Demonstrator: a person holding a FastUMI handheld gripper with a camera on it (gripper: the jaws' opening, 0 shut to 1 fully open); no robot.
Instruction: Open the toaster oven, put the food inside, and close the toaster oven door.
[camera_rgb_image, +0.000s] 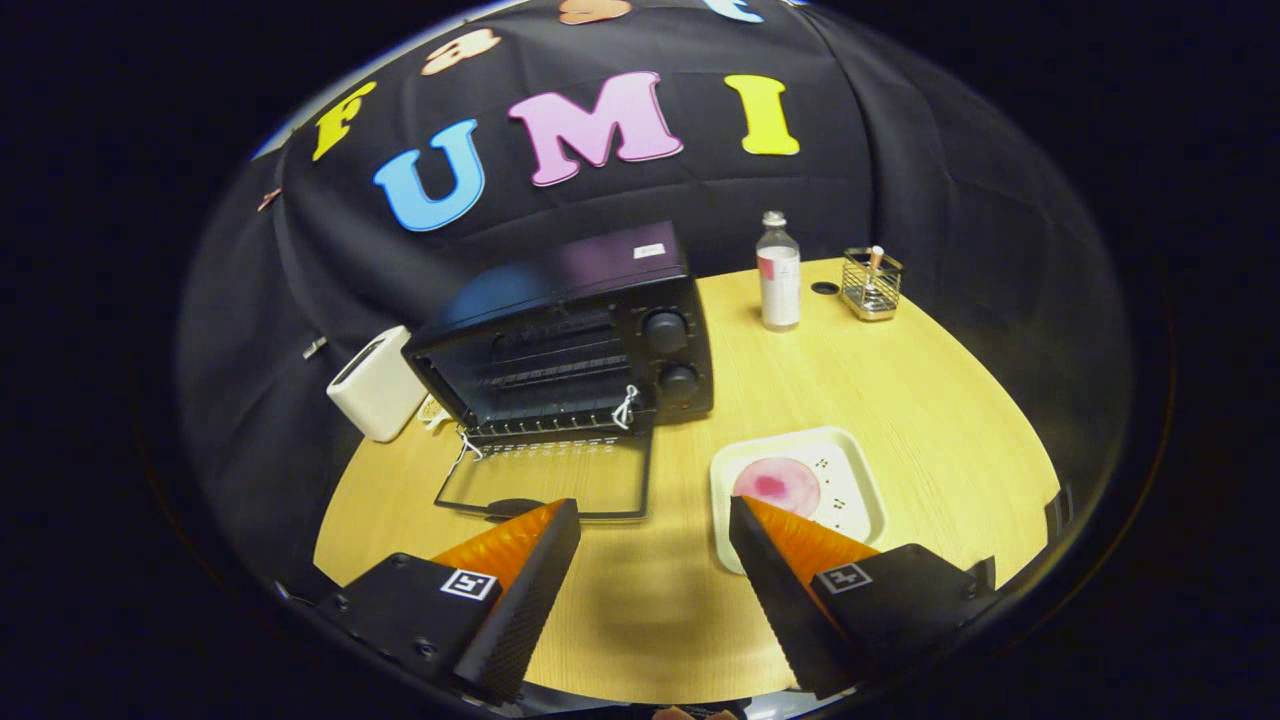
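Lying food (777, 484) — beyond open tongs (655, 520)

Table (900, 400): pale wood-look, smooth, slight sheen. Toaster oven (590, 330): black, glossy top w/ reflections; door (560, 480) clear glass in dark frame, lying flat. Wire rack inside looks metal. Tray (850, 480): cream plastic, matt. Bottle (778, 275): clear, glossy. Basket (871, 285): shiny metal wire. Gripper (655, 515) spread wide, fingers' inner faces rough-textured. Wall: matt black cloth.

Black toaster oven (585, 330) on pale wood-grain table (900, 400). Cream tray (868, 490) carries pink round food (777, 485) (darker pink centre). White appliance (375, 385); clear bottle (778, 275), pink-and-white label.
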